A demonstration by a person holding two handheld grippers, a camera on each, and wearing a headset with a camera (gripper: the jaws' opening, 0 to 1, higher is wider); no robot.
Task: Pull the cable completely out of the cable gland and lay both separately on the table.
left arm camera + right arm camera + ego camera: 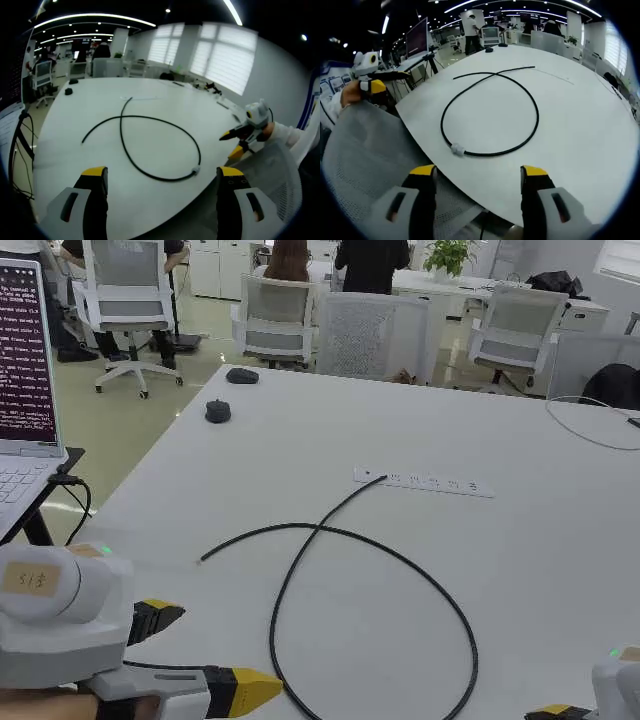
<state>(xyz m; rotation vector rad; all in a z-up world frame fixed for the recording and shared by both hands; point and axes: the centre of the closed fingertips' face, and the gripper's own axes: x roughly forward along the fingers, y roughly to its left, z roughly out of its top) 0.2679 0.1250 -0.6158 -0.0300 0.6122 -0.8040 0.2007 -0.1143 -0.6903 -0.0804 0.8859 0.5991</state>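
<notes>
Hovering off the worktop (520, 570) edge farthest from the power strip (425, 482), left gripper (162, 172) and right gripper (479, 172) with fingers spread wide, holding nothing. Pinch the pale cable gland (456, 149), sitting on the stretch of cable (318, 528) farthest from the power strip, in one gripper; clamp the black cable just beside it with the other. Pull straight along the cable, not sideways. Hard to judge the gland's grip; that stretch cut off at the head view's bottom.

The left gripper (225, 648) is showing a white shell and yellow-tipped black jaws. A white sleeve (286, 138) is covering a wrist.
</notes>
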